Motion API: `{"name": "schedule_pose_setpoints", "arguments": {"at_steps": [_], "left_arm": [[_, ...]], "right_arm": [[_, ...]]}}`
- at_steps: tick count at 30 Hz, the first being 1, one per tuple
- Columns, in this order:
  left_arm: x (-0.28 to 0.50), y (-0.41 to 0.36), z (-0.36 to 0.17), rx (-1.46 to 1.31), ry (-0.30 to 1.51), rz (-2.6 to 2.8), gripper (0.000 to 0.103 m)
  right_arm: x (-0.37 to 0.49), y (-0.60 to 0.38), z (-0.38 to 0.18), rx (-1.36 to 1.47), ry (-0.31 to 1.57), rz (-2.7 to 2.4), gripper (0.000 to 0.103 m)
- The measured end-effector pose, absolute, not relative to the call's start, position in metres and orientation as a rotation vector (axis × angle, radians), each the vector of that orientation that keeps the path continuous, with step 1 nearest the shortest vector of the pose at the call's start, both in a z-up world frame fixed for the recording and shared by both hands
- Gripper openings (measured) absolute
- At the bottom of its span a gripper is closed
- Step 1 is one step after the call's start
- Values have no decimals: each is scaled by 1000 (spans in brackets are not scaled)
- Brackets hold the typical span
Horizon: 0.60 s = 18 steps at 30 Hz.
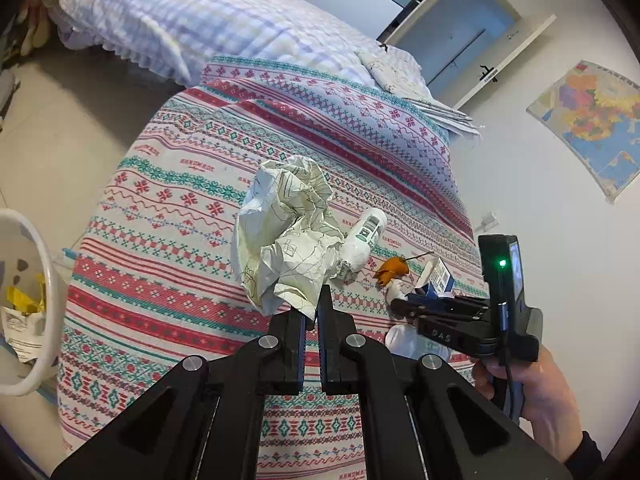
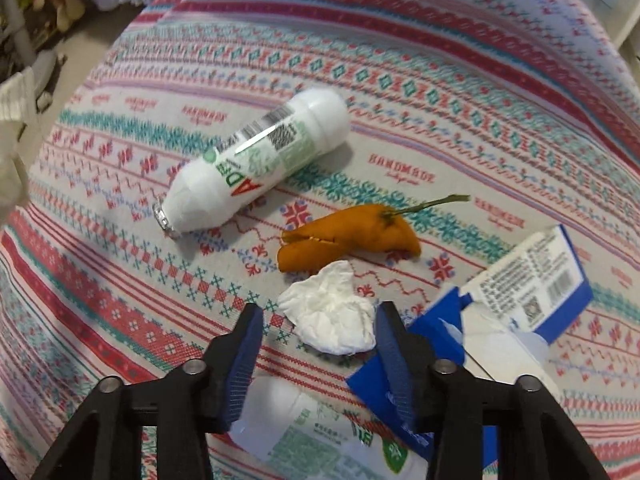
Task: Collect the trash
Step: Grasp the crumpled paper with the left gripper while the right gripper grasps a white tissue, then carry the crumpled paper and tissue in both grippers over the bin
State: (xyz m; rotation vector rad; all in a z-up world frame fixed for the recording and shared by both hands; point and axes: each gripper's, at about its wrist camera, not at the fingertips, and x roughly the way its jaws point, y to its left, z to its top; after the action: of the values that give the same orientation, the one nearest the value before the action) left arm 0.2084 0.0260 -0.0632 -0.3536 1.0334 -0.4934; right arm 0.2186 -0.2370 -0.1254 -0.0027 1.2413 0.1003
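Left tool carries paper off the bed while the right tool drops over a tissue.

Left wrist view: the left tool (image 1: 314,312) is clamped on one corner of the crumpled paper (image 1: 288,232), which hangs ahead of its tips above the patterned bedspread (image 1: 168,208); held so thinly, the paper could tear free or slip out short of the white bin (image 1: 30,300) far off to the tool's left. Only this view shows the bin and the right tool (image 1: 404,306) from outside. Right wrist view: the right tool (image 2: 318,332) stands partly open, its jaws either side of the white tissue (image 2: 330,310), not yet pinching. The blue carton (image 2: 520,304) touches the right-hand finger and may get caught too. The bottle (image 2: 256,164) and orange peel (image 2: 348,236) lie just beyond.
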Motion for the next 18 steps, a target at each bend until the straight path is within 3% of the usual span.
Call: {"name": "schedule_pose_setpoints", "arguments": {"at_steps": [6, 18], "left_arm": [[206, 35, -59, -355, 1021, -484, 4], [204, 59, -52, -381, 1008, -466, 4]], "right_arm": [[219, -234, -130, -27, 1277, 86, 14], [216, -236, -89, 54, 1203, 98, 12]]}}
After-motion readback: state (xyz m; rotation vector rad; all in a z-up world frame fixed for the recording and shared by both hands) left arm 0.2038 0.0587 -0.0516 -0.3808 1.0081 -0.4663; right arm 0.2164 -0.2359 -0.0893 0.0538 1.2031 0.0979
